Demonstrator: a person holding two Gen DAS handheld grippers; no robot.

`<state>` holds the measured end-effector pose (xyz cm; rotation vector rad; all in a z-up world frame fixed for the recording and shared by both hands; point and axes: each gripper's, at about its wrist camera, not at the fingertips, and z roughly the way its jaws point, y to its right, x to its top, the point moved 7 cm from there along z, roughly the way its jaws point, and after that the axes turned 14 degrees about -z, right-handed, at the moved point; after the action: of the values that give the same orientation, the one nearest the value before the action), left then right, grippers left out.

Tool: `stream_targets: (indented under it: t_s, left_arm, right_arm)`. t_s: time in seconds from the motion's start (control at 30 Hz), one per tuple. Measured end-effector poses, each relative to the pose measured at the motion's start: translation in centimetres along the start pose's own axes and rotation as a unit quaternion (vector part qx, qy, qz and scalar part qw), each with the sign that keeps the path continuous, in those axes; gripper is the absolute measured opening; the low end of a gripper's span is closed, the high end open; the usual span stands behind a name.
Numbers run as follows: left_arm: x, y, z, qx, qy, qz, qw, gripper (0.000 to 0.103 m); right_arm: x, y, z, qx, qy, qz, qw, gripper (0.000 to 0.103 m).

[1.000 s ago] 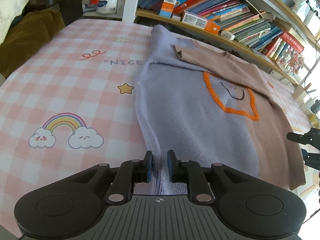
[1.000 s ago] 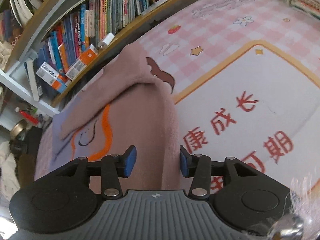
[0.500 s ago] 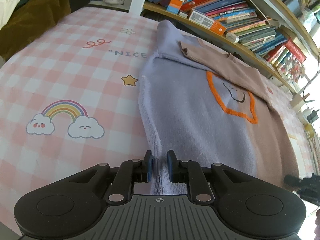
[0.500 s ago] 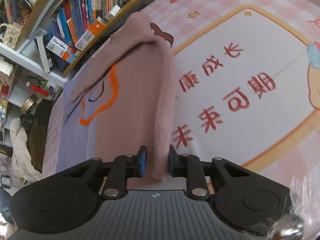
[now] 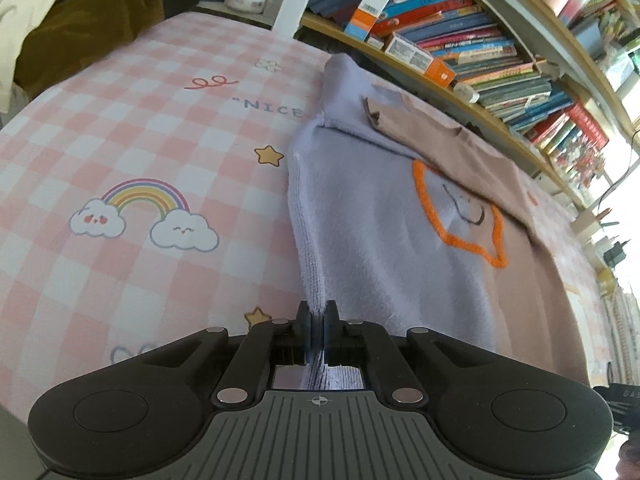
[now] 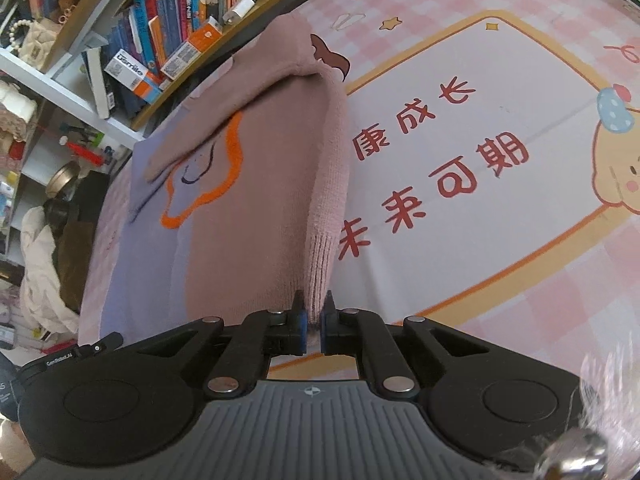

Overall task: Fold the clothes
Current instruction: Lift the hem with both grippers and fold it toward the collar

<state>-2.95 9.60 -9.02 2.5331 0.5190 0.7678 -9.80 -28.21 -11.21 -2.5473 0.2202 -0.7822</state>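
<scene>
A lilac and dusty-pink sweater (image 5: 384,232) with an orange outlined patch lies on the pink checked tablecloth (image 5: 160,128). A pink sleeve is folded across its chest. My left gripper (image 5: 316,320) is shut on the lilac bottom hem corner. In the right wrist view the sweater (image 6: 248,184) shows its pink side, and my right gripper (image 6: 314,312) is shut on the pink ribbed hem corner, which is lifted off the cloth.
Bookshelves (image 5: 480,52) packed with books run along the table's far edge. A brown and white pile of clothes (image 5: 80,28) sits at the far left. The tablecloth's white panel with red characters (image 6: 460,152) lies right of the sweater.
Both grippers have closed fully on the hem corners; the right one went from open beside the hem to shut on it. Both have pulled back and raised the hem slightly.
</scene>
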Motion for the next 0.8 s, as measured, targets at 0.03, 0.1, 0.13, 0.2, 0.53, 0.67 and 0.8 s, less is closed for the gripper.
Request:
stream_targets:
  t_s: [0.03, 0.1, 0.13, 0.2, 0.53, 0.67, 0.8]
  left_arm:
    - [-0.2, 0.0, -0.4, -0.003, 0.001, -0.003, 1.0000, 0.004]
    - [-0.7, -0.1, -1.1, -0.007, 0.004, -0.011, 0.9999, 0.004]
    - [-1.1, -0.1, -1.5, -0.009, 0.006, -0.014, 0.9998, 0.004]
    - [-1.9, -0.3, -2.3, -0.009, 0.009, -0.021, 0.9997, 0.004]
    - [-7.0, -2.8, -5.2, 0.008, 0.011, -0.055, 0.9984, 0.004]
    - [-8.5, -3.5, -6.1, 0.014, 0.014, -0.063, 0.9978, 0.004]
    - [-8.8, -3.7, -6.9, 0.013, 0.023, -0.065, 0.9976, 0.004]
  right_arm:
    - [-0.1, 0.0, -0.3, 0.003, 0.001, -0.001, 1.000, 0.005]
    - [-0.4, 0.0, -0.9, 0.011, 0.001, -0.003, 1.000, 0.005]
    - [-0.7, 0.0, -1.3, 0.015, 0.000, -0.003, 1.000, 0.005]
    - [-1.3, 0.0, -1.9, 0.024, -0.002, -0.004, 1.000, 0.005]
    - [-5.7, 0.6, -4.4, 0.061, -0.034, -0.013, 0.997, 0.005]
    - [-6.9, 0.8, -5.2, 0.075, -0.042, -0.016, 0.996, 0.006]
    - [-7.4, 0.3, -5.9, 0.098, -0.047, -0.029, 0.994, 0.006]
